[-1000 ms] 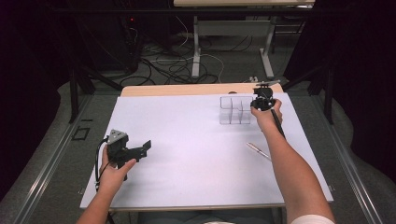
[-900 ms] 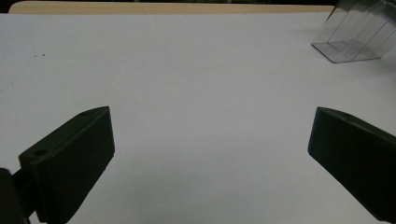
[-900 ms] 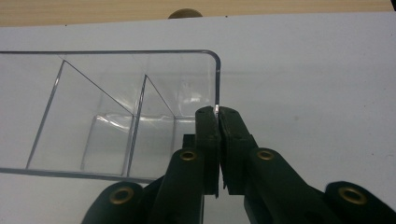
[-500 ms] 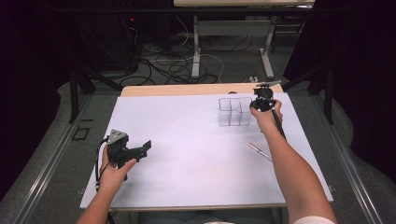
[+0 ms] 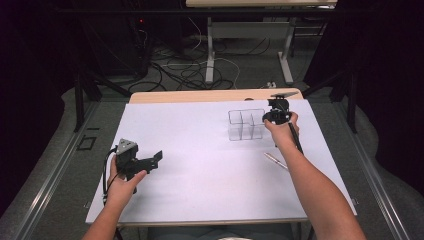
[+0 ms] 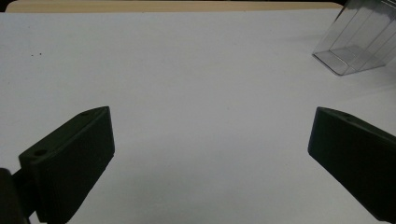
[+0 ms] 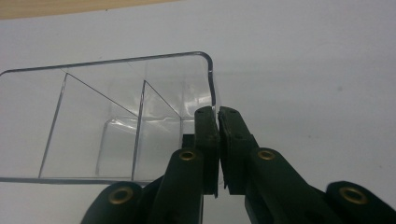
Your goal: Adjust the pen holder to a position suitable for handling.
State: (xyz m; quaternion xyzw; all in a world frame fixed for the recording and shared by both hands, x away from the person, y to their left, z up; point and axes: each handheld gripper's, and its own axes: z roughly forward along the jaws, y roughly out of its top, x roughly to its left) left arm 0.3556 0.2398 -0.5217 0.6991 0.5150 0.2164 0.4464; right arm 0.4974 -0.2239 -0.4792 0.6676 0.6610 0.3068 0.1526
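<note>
Clear plastic box [image 5: 246, 124] with inner dividers stands upright on the far right part of the white table [image 5: 200, 150]. Right gripper [image 7: 218, 114] — jaws pinched together on the box's right-hand wall, at the rim. Left gripper [image 5: 156, 157] held over the near left of the table — jaws spread wide, nothing between them. A pen [image 5: 275, 160] lies near the right forearm.

clear divided organizer [image 5: 246, 124]: 1, near the desk's far right corner (its walls part it into compartments, count unclear) | pen [image 5: 276, 161]: 1, near the desk's right edge | handheld grippers: 2, left gripper [image 5: 156, 158] and right gripper [image 5: 266, 118] | white desk [image 5: 200, 150]: 1
</note>
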